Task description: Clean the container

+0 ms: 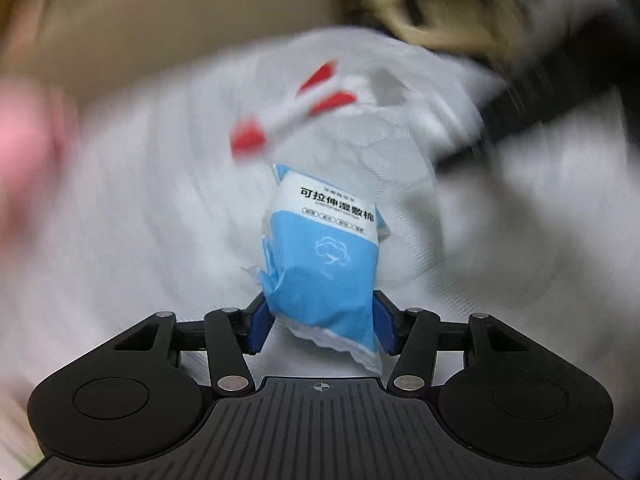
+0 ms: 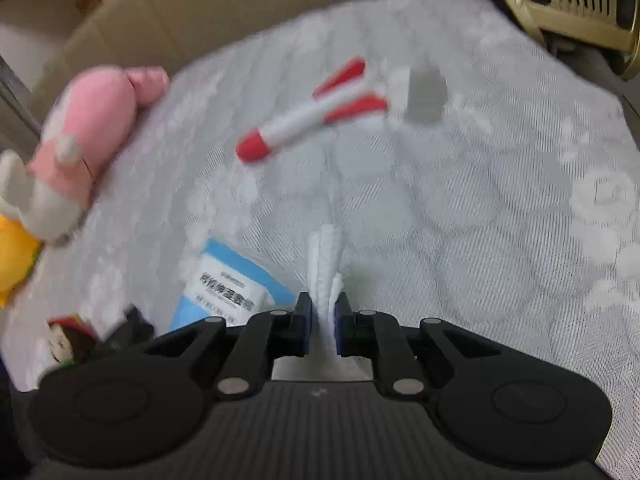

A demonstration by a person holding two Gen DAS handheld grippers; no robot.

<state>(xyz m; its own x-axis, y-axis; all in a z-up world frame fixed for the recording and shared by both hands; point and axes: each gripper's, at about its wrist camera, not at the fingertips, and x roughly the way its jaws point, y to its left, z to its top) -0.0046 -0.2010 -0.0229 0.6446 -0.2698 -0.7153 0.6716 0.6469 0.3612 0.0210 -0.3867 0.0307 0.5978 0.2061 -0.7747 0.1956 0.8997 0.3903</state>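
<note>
Left hand-held gripper [image 1: 320,312] is clamped on a blue-and-white wipe packet [image 1: 324,256], both blue pads pressing its lower crumpled part; the packet stands upright between the jaws, printed label facing the camera. The left view is heavily motion-blurred.

Right hand-held gripper [image 2: 323,312] is closed narrow on a folded white textured wipe [image 2: 326,264], which sticks up and forward out of the pads. In the right view the packet shows just left of that gripper.

Surface is a desk with a white lace-pattern cloth [image 2: 500,208]. Lying on it ahead of both grippers: a red-and-white rocket-shaped toy [image 2: 308,114], tilted, nose toward the lower left. Just beside its tail, a small grey-and-white object [image 2: 424,94], too blurred to say what it is; cannot tell if this is the container.

Left edge of the right view: pink plush toy [image 2: 100,120] on the cloth. A small red-and-brown figure [image 2: 70,340] near the lower left corner. A gold-coloured chair [image 2: 576,0] at upper right, off the desk.
</note>
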